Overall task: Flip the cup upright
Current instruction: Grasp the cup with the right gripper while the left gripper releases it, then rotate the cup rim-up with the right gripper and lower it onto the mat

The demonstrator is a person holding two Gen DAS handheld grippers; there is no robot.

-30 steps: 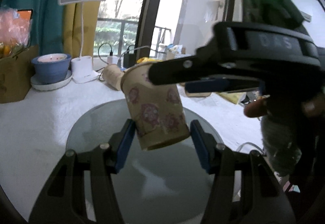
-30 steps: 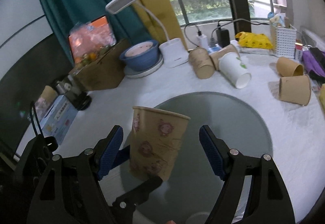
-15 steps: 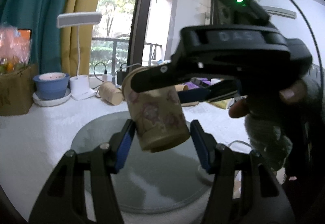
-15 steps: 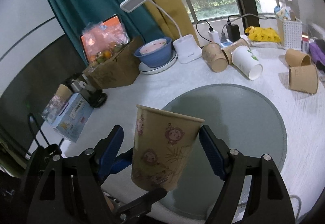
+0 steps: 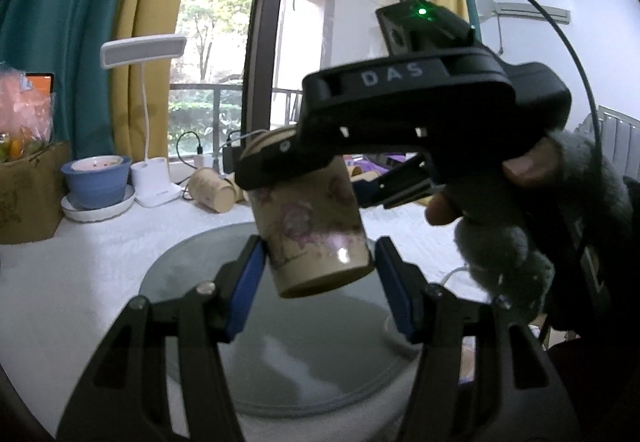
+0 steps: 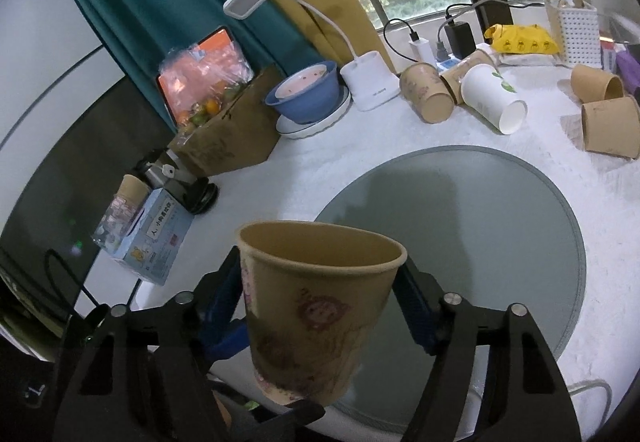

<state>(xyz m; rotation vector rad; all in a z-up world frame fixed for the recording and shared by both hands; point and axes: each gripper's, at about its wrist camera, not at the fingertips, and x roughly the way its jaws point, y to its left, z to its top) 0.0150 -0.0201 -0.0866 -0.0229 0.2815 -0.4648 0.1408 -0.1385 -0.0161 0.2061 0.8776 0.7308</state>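
A brown paper cup with pink cartoon prints [image 5: 312, 226] [image 6: 316, 314] is held in the air above the round grey glass disc [image 6: 500, 209], mouth up. My left gripper [image 5: 318, 270] has its blue pads against the cup's lower part. My right gripper [image 6: 322, 294] is shut on the cup near its rim; in the left wrist view its black body [image 5: 400, 121] crosses the cup's top. The cup's base is slightly tilted toward the left camera.
Several paper cups lie on their sides on the white tablecloth [image 6: 428, 97] [image 6: 496, 101] [image 6: 608, 125]. A white desk lamp [image 6: 372, 81], a blue bowl on a plate [image 6: 308, 93], a cardboard box [image 6: 224, 137] and a tissue box [image 6: 148, 238] stand at the left.
Both grippers have lifted the cup higher above the disc. The right gripper has closed in on the cup, which now sits closer between its pads.
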